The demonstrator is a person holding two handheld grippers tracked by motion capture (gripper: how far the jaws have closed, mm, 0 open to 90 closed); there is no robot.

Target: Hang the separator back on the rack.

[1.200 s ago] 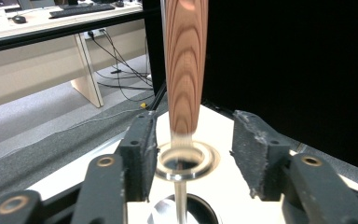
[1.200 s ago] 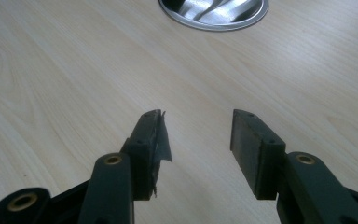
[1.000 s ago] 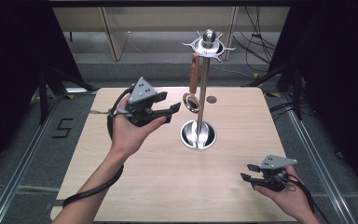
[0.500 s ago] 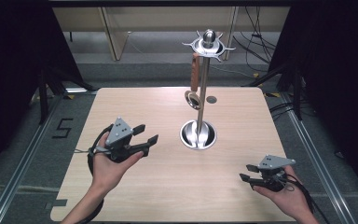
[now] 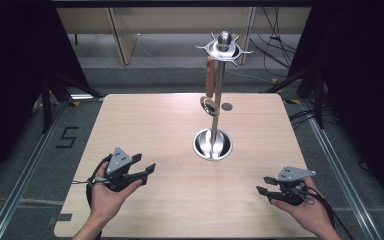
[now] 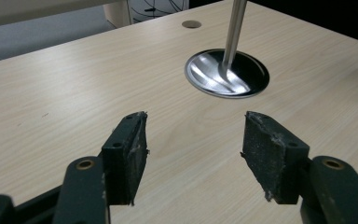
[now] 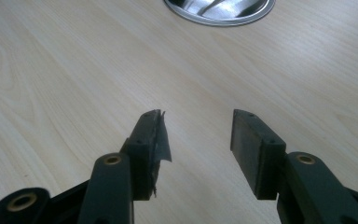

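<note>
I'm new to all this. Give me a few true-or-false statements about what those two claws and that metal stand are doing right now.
1. The left claw is open and holds nothing. True.
2. The right claw clamps the shiny metal stand. False: it is open, apart from the stand.
3. A brown-handled utensil hangs from the stand's top. True.
4. The stand lies toppled on the light wooden table. False: it stands upright.

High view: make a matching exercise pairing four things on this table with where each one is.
Things:
1. left gripper
2. right gripper
3. utensil with the brown handle
4. round metal base

Places:
A. hanging from the stand's top ring
B. near right part of the table
C. near left part of the table
D. middle of the table, at the pole's foot

Pairs: 1-C, 2-B, 3-A, 4-D
</note>
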